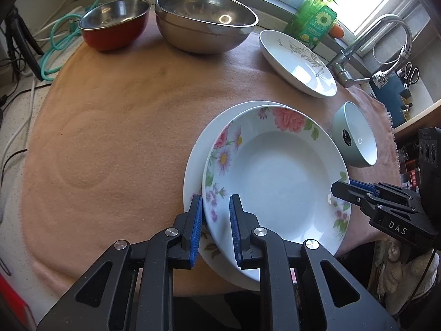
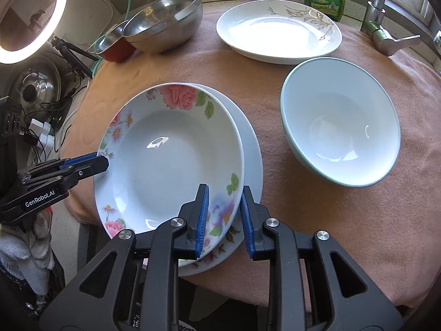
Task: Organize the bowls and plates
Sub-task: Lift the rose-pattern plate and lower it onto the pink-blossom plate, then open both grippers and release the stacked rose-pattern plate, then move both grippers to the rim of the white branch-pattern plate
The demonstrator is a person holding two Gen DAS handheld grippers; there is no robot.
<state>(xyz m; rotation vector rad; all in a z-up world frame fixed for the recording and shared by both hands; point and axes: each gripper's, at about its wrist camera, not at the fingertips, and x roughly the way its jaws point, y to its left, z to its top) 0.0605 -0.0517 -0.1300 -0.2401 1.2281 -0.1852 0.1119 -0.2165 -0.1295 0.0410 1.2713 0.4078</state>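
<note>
A flowered deep plate (image 1: 278,176) (image 2: 171,160) lies on a larger white plate (image 1: 193,176) (image 2: 252,154), slightly off-centre. My left gripper (image 1: 216,229) straddles the flowered plate's left rim, jaws parted with a gap at the rim. My right gripper (image 2: 224,218) straddles its right rim, also parted. Each gripper shows in the other's view (image 1: 358,195) (image 2: 82,165). A white plate with grey leaf print (image 1: 297,63) (image 2: 278,30) and a pale green bowl (image 1: 355,135) (image 2: 339,121) sit beyond.
A large steel bowl (image 1: 204,22) (image 2: 162,22) and a red steel bowl (image 1: 115,24) (image 2: 113,44) stand at the back of the peach cloth (image 1: 124,127) (image 2: 330,220). A green soap bottle (image 1: 314,19), a tap (image 1: 377,44) and cables (image 1: 58,41) border the table.
</note>
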